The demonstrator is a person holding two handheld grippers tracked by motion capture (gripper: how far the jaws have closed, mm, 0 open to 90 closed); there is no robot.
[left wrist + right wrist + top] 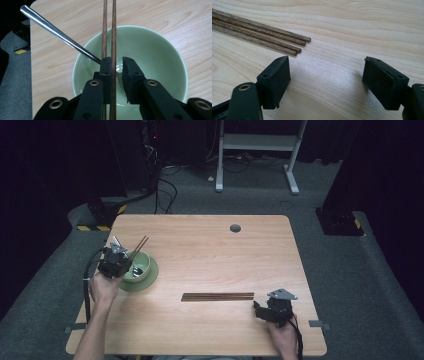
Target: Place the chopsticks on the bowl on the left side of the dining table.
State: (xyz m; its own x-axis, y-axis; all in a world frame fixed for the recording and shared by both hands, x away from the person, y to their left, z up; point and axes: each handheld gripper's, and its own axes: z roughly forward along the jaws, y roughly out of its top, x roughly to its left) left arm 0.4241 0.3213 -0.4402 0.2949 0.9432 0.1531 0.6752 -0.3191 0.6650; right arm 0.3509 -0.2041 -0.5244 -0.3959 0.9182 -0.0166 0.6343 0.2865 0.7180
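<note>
**Chopsticks going into the green bowl**

We see a pair of chopsticks (113, 37) standing between the jaws of the left claw (117, 65), over the green bowl (160, 52). The pair lies against one pad; a clear gap separates it from the other, so the jaws stand slightly apart and no longer pinch it. We judge this to be the release: the pair is being let down into the bowl, which sits on a matching green saucer (151, 279) near the table's left edge. A metal spoon (57, 32) already leans in the bowl, its handle pointing out over the rim.

The next move, as we read it, calls for drawing the left claw back without dragging the sticks out or tipping the bowl. Then the right claw (325, 82), jaws wide and holding nothing, would have to close on the remaining chopsticks (259, 35) lying flat just ahead of it.

The chopsticks are thin, round, dark-brown wood with a visible grain and blunt ends. The bowl is smooth, glossy, pale-green ceramic, round and deep. The spoon handle is polished steel, tapering. The table (210, 250) is light wood-grain laminate with rounded corners.
</note>
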